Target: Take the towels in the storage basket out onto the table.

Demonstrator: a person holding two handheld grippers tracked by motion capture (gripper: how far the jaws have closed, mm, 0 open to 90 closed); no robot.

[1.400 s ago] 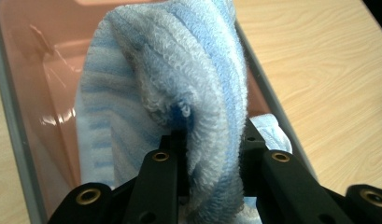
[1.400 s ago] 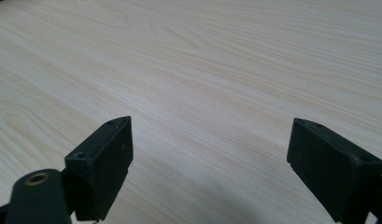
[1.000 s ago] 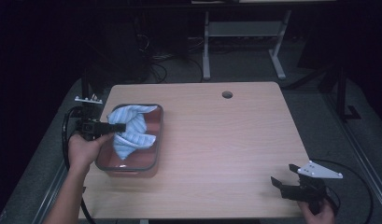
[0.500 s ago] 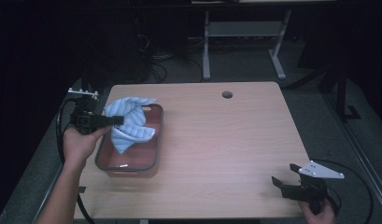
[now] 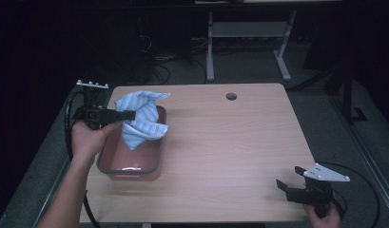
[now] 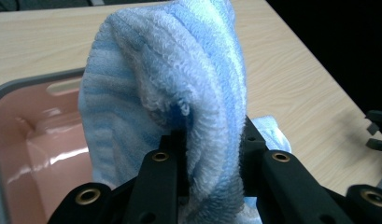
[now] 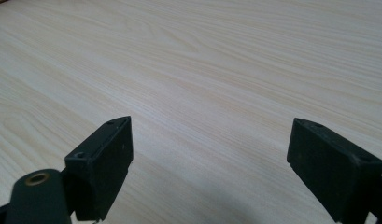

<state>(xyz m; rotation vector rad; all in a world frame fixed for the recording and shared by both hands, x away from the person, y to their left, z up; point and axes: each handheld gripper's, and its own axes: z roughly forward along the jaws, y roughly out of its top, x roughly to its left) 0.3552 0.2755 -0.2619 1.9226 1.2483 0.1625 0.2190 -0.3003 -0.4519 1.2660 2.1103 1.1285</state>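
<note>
A blue-and-white striped towel [image 5: 141, 119] hangs lifted above a pink bin with a grey rim [image 5: 128, 168] at the table's left. My left gripper [image 5: 129, 114] is shut on the towel, whose folds rise between the black jaws in the left gripper view, towel [image 6: 179, 102] over the bin's pink inside [image 6: 34, 154]. My right gripper [image 5: 286, 186] rests low at the table's front right corner, open, with bare wood between its wide-apart jaws [image 7: 209, 163].
The light wooden table [image 5: 230, 142] has a round cable hole [image 5: 231, 96] near its far edge. Beyond it stand a desk frame's white legs [image 5: 211, 52] and cables on a dark floor. Black cables trail from both grippers.
My left gripper has lifted the towel up out of the bin and drawn it slightly back and left. The right gripper has stayed put.
</note>
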